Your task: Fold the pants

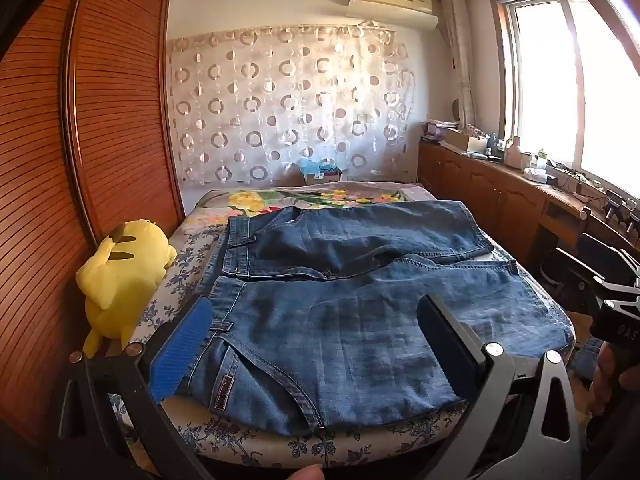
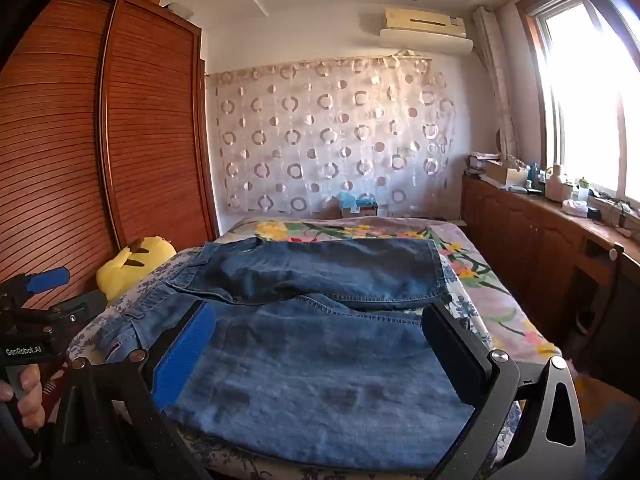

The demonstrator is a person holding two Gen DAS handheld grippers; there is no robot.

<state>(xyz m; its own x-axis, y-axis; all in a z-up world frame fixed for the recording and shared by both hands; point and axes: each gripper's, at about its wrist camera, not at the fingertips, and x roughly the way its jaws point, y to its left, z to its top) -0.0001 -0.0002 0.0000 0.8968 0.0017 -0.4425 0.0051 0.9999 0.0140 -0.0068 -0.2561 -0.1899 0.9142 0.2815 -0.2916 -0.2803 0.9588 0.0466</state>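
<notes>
We hold our left gripper [image 1: 316, 344] with its jaws spread wide, and nothing is pinched between them. Our right gripper [image 2: 316, 356] is spread wide too, with nothing in it. The blue jeans [image 1: 352, 304] lie flat on the bed [image 1: 256, 440] just ahead of both grippers. The waistband is out past the left gripper's left finger, and the legs stretch away to its right. One leg lies farther from us and partly under the near one, so we cannot see all of it.

The near edge of the jeans is hidden behind our gripper frames. A yellow plush toy [image 1: 120, 276] sits to the left of the left gripper, against the wooden wardrobe [image 1: 80, 120]. From the right gripper we only see the top of the toy, because the bed hides the rest.

Far ahead hangs a curtain with rings [image 1: 288, 108]. A small box [image 1: 322, 174] at the far end of the bed is too small to make out. The window [image 1: 568, 80] to the right is so bright that we cannot see outside. Things on the long cabinet [image 1: 500, 196] under it are tiny and blurry.
</notes>
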